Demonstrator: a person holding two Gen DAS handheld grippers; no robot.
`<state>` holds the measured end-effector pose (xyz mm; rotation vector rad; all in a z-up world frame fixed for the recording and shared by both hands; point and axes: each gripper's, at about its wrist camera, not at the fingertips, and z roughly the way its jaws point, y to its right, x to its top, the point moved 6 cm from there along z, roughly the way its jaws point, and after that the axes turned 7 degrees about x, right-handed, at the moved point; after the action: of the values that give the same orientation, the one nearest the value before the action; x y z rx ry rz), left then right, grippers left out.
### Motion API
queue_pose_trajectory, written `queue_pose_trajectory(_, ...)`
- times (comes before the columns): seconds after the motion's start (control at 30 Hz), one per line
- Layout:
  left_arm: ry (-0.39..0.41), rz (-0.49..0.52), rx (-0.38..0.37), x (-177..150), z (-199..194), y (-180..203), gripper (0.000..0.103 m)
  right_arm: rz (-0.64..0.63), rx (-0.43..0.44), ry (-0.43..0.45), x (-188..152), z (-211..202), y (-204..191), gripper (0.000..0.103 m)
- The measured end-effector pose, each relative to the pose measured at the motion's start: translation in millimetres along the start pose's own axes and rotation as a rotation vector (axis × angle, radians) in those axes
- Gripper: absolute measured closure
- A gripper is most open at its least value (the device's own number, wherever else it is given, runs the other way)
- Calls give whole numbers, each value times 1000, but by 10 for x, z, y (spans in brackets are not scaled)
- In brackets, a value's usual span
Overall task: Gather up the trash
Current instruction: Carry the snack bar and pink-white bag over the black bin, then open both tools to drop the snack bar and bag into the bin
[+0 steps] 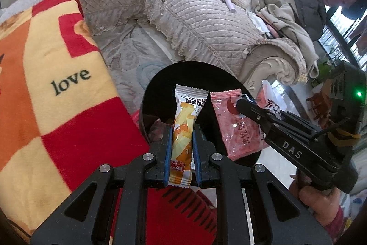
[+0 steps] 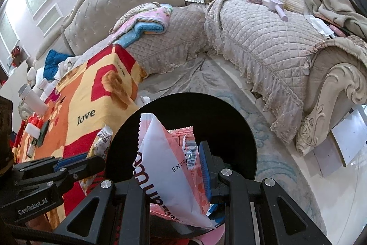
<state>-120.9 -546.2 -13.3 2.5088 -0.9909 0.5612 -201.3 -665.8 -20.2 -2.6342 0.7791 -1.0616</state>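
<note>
My left gripper point(image 1: 182, 130) is shut on an orange and white snack wrapper point(image 1: 183, 130) and holds it upright over the mouth of a black round bin point(image 1: 156, 93). My right gripper point(image 2: 174, 153) is shut on a pink wrapper point(image 2: 197, 180) and a white wrapper point(image 2: 165, 167) over the same bin point(image 2: 229, 121). In the left wrist view the right gripper point(image 1: 243, 105) reaches in from the right with the pink wrapper point(image 1: 238, 130) hanging from it. The left gripper point(image 2: 91, 162) shows at the lower left of the right wrist view.
A table with an orange, yellow and red "love" blanket point(image 1: 57, 84) stands left of the bin, with another wrapper point(image 2: 103, 139) at its edge and small items point(image 2: 34, 130) further left. A quilted grey sofa point(image 2: 263, 43) with clutter runs behind. A patterned rug point(image 1: 128, 54) covers the floor.
</note>
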Motion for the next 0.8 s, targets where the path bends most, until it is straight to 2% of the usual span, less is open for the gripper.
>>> queue_pose_trajectory(0.1, 22, 1, -14, 10, -10, 15, 89, 14, -2, -3, 11, 18, 30, 82)
queue_pose_trajectory(0.37, 11, -6, -22, -8, 27, -7, 89, 19, -7, -15, -4, 40, 35, 80)
queue_pose_trajectory(0.43, 12, -7, -20, -9, 33, -11, 89, 18, -11, -16, -8, 31, 29, 74)
queue_pose_trajectory(0.47, 11, -10, -21, -10, 37, -12, 89, 19, -10, -15, -8, 19, 24, 66)
queue_pose_trajectory(0.53, 8, -15, -27, -20, 45, -12, 88, 19, -4, -7, 3, -5, 13, 56)
queue_pose_trajectory(0.67, 6, -17, -32, -15, 46, -11, 88, 20, -4, 0, 35, -57, -9, 56)
queue_pose_trajectory(0.7, 5, -20, -36, -13, 43, -13, 87, 20, -2, 4, 47, -79, -16, 56)
queue_pose_trajectory(0.77, 4, -26, -46, -5, 36, -27, 78, 17, -3, 15, 66, -123, -38, 56)
queue_pose_trajectory(0.8, 7, -32, -53, 1, 24, -31, 67, 15, -7, 22, 71, -150, -46, 53)
